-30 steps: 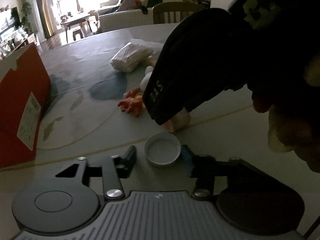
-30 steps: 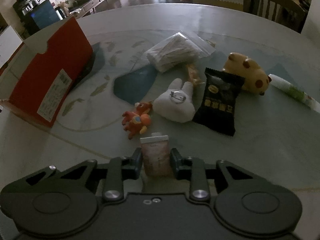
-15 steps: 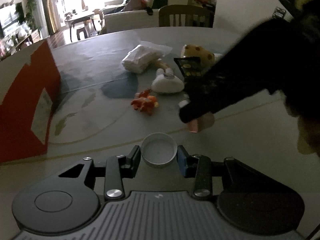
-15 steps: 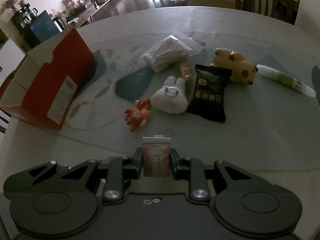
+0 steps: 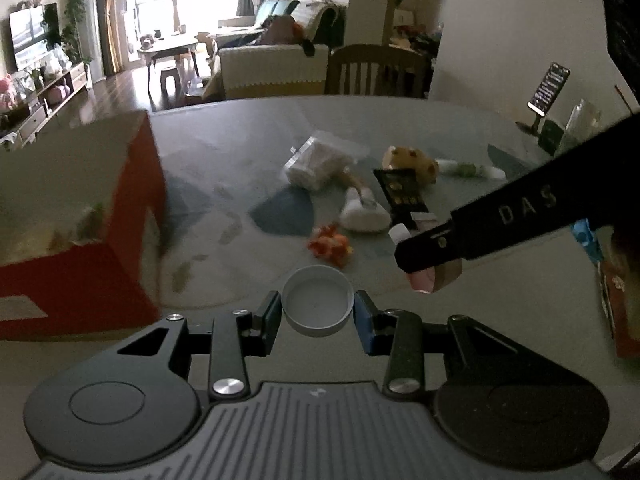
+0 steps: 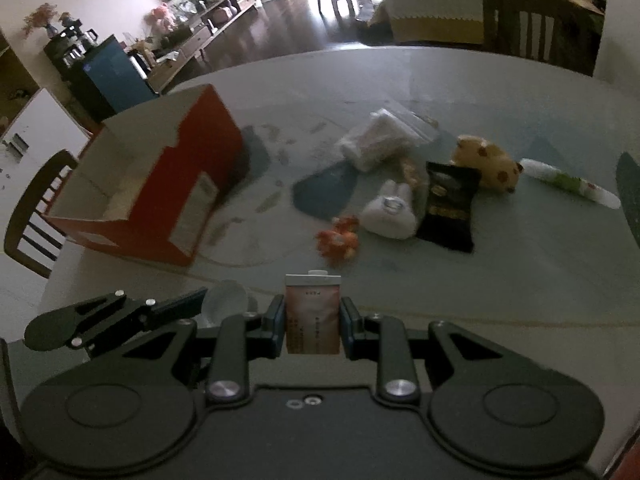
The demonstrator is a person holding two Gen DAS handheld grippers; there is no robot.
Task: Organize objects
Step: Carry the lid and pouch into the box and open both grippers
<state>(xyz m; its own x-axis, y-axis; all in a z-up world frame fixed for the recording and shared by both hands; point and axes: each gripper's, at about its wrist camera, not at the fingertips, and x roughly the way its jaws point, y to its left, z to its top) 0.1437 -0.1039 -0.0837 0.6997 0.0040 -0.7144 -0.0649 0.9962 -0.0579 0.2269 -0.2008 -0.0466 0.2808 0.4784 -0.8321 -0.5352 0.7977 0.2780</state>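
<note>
Your left gripper (image 5: 318, 316) pinches a round white plastic cap (image 5: 318, 306) between both fingers; your right gripper (image 6: 313, 326) clamps a small pink tube (image 6: 313, 314). Both hang right of the open red cardboard box (image 6: 160, 188), above the table (image 6: 500, 280).

The round table (image 6: 500, 280) bears a red box (image 6: 168, 200), toys and packets.
</note>
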